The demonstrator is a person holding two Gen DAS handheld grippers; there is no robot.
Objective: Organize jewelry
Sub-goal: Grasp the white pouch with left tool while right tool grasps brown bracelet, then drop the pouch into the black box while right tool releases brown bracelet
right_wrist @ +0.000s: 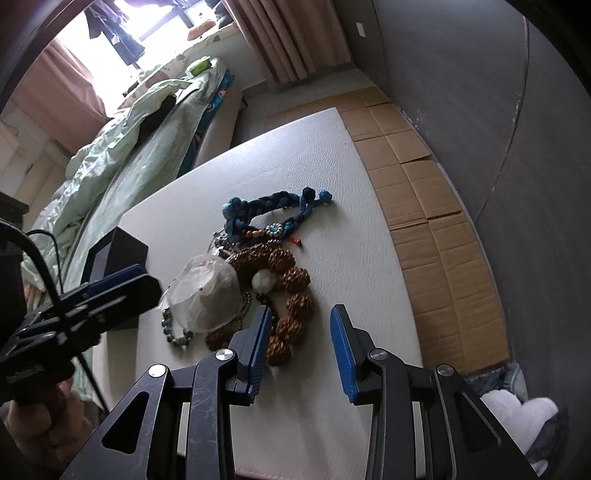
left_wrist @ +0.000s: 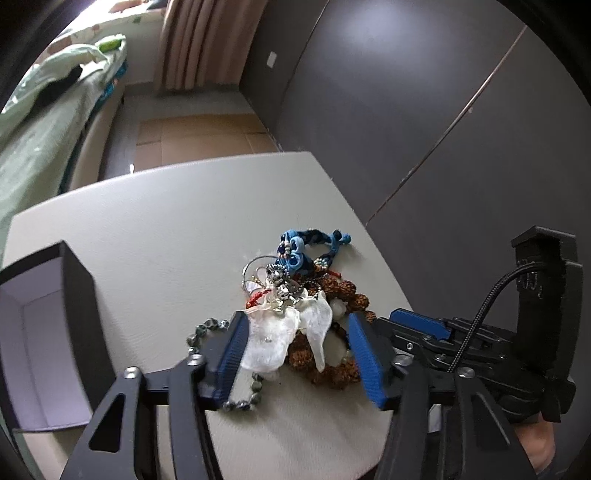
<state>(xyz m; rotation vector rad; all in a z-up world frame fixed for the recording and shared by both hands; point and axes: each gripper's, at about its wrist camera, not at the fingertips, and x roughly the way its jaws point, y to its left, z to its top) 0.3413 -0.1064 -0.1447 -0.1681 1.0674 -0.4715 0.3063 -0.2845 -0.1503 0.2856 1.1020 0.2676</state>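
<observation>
Black box [left_wrist: 44, 332] open, nothing visible inside. L tongs [left_wrist: 299, 354] spread round clear bag [left_wrist: 273, 339]; R tongs [right_wrist: 301, 347] spread.

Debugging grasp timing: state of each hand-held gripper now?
Left hand-held gripper: open, straddling the white plastic pouch.
Right hand-held gripper: open, beside the brown seed-bead bracelet.

Daylight from blown-out window [right_wrist: 122, 33], dim grey room, fisheye bending (dark vignette corners), slight blur

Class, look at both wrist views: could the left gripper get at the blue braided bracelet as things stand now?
Probably not directly. The left gripper straddles the white bag at the near end of the pile; the blue bracelet lies beyond it, behind the silver pieces and brown beads. It would need to lift over them.
</observation>
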